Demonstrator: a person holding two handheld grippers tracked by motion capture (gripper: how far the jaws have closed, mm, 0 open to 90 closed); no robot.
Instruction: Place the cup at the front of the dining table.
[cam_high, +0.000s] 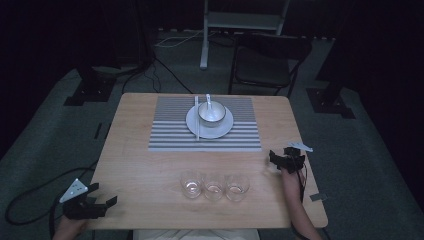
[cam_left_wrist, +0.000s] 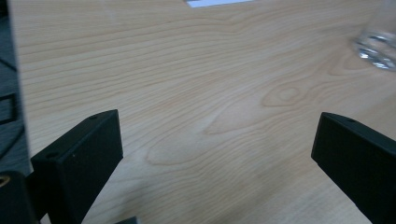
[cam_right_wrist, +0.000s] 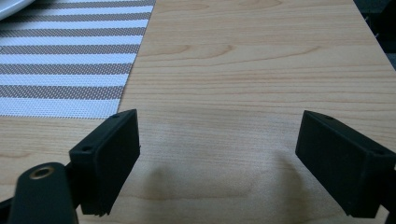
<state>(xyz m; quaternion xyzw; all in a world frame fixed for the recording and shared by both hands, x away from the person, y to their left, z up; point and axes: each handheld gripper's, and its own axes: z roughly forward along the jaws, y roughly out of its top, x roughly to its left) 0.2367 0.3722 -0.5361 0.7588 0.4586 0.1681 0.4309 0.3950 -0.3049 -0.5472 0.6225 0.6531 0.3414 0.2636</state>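
Glasses (cam_high: 214, 186) lined up near front edge of desk (cam_high: 150, 165), untouched. Left tool (cam_high: 102, 204) at front-left corner, right tool (cam_high: 278, 159) at right edge; both released, empty. Nearest glass to be approached level, gripped low.

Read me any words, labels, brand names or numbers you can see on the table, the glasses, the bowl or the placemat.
None: no text shows on the light wooden table, three clear drinking glasses, grey-and-white striped placemat, white round plate or metal bowl.
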